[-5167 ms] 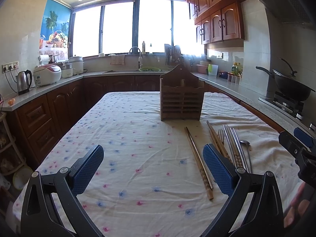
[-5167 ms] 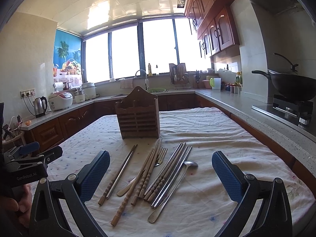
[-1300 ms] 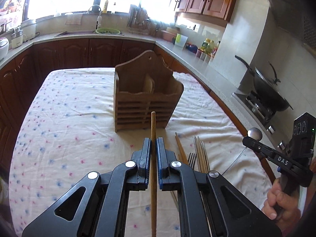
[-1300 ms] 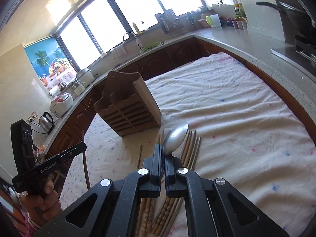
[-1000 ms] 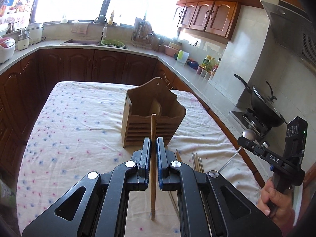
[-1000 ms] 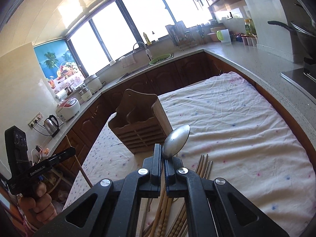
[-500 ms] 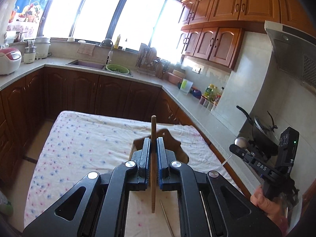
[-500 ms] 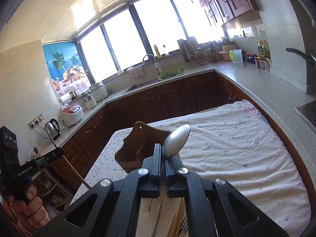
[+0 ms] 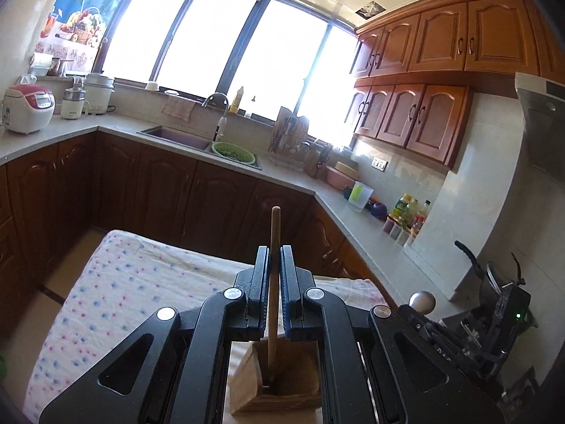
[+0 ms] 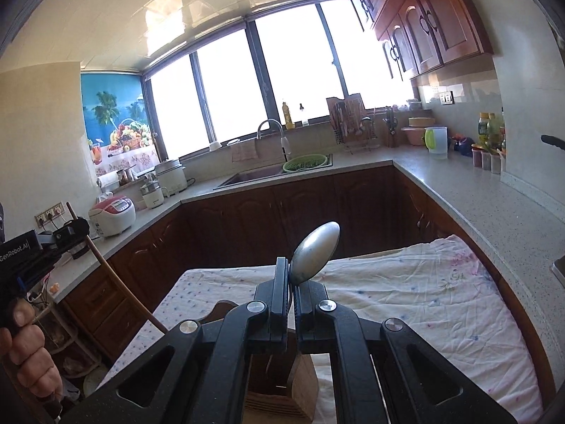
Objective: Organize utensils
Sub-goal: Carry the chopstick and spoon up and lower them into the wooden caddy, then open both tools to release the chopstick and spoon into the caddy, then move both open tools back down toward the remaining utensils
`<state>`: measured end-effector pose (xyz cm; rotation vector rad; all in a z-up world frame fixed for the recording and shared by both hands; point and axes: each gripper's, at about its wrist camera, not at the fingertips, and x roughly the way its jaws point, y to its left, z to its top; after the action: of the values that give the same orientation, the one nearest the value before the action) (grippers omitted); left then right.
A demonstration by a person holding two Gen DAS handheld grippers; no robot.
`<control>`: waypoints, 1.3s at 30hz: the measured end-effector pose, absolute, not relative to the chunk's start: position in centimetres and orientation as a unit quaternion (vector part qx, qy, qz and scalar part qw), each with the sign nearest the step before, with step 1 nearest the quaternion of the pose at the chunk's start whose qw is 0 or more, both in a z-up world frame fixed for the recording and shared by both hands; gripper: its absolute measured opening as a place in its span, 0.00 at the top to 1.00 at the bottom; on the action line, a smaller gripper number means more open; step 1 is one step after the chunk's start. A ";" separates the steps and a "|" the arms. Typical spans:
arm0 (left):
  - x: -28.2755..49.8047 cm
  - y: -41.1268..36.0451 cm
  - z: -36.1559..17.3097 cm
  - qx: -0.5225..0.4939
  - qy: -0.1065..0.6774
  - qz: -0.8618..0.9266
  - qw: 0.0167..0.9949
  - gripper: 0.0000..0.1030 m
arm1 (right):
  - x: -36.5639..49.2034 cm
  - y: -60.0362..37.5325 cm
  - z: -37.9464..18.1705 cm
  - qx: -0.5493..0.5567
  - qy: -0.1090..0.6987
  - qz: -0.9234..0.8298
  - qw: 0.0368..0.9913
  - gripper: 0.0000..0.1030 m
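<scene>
My left gripper (image 9: 274, 258) is shut on a wooden chopstick (image 9: 274, 247) held upright; its lower end reaches into a compartment of the wooden utensil holder (image 9: 279, 388) right below. My right gripper (image 10: 291, 272) is shut on a metal spoon (image 10: 314, 252), bowl up, above the same holder (image 10: 279, 381). In the right wrist view the left gripper (image 10: 67, 231) with the chopstick (image 10: 113, 282) shows at the left. In the left wrist view the spoon's bowl (image 9: 422, 302) and the right gripper show at lower right.
The holder stands on a table with a flowered cloth (image 9: 134, 282). Kitchen counters run around it, with a sink (image 9: 176, 137), a green colander (image 9: 233, 152), a rice cooker (image 9: 28, 107) and a wok (image 9: 494, 275) on the stove at right.
Both grippers have risen and moved forward over the holder. The chopstick's lower end now sits in a holder compartment. The utensils lying on the cloth have dropped out of view.
</scene>
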<state>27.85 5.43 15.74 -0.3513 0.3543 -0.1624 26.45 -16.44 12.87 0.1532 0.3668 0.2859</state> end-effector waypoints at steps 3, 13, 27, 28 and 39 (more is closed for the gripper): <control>28.6 4.8 13.4 -0.163 0.190 -0.071 0.966 0.95 | 27.5 -15.8 10.6 0.067 0.199 0.145 0.967 0.98; 29.1 3.2 9.8 -0.137 0.221 -0.064 0.963 0.93 | 28.8 -15.1 6.8 0.063 0.248 0.160 0.953 0.98; 29.6 2.9 10.7 -0.132 0.244 -0.069 0.958 0.65 | 28.7 -15.4 7.0 0.089 0.263 0.167 0.946 0.82; 29.3 3.1 10.8 -0.134 0.242 -0.067 0.959 0.58 | 28.5 -15.7 7.1 0.096 0.260 0.171 0.945 0.65; 23.8 5.5 12.0 -0.157 0.221 -0.055 0.961 0.21 | 23.0 -19.1 9.8 0.149 0.195 0.158 0.957 0.14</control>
<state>23.81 5.53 11.97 -0.3185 0.4484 -0.1111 23.04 -19.09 9.76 0.3021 0.3954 0.3205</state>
